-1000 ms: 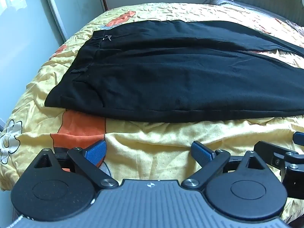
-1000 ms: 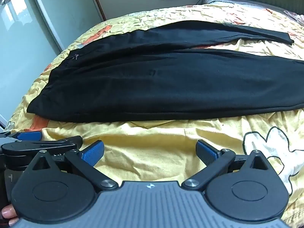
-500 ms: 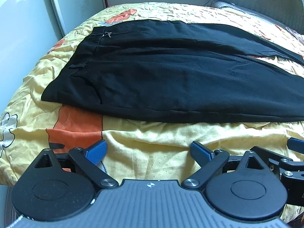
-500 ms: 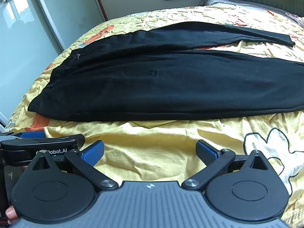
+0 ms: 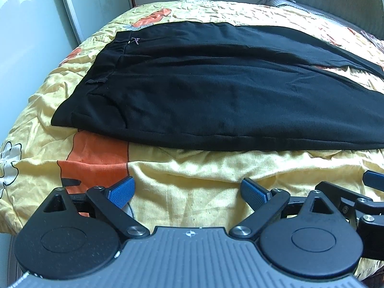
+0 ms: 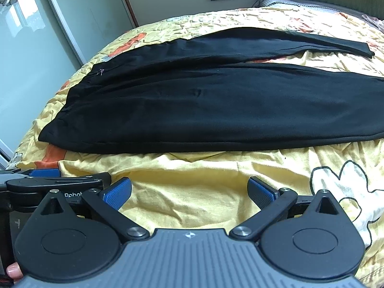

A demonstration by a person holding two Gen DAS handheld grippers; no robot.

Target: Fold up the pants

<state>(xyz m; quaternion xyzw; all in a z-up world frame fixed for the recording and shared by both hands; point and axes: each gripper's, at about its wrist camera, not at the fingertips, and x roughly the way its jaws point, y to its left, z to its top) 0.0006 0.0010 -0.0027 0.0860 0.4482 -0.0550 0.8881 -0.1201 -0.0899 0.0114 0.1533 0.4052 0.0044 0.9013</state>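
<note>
Black pants (image 5: 216, 91) lie flat on the bed, waistband to the left with a small zipper pull (image 5: 136, 40), both legs stretching to the right. In the right wrist view the pants (image 6: 204, 110) show the far leg splayed away from the near one. My left gripper (image 5: 188, 193) is open over the yellow quilt, short of the pants' near edge, nothing between its blue pads. My right gripper (image 6: 189, 193) is open too, empty, over the quilt near the bed's front. Each gripper shows at the edge of the other's view.
The bed carries a yellow quilt (image 5: 192, 168) with orange patches and white flowers (image 6: 340, 187). A sliding glass door (image 6: 36, 48) stands left of the bed. A grey pillow (image 6: 300, 2) lies at the far end. A fingertip (image 6: 13, 270) shows at the bottom left.
Both cameras have lifted and tilted slightly, so the pants sit a little lower and further off in view. The pants have not moved. Both grippers stay open.
</note>
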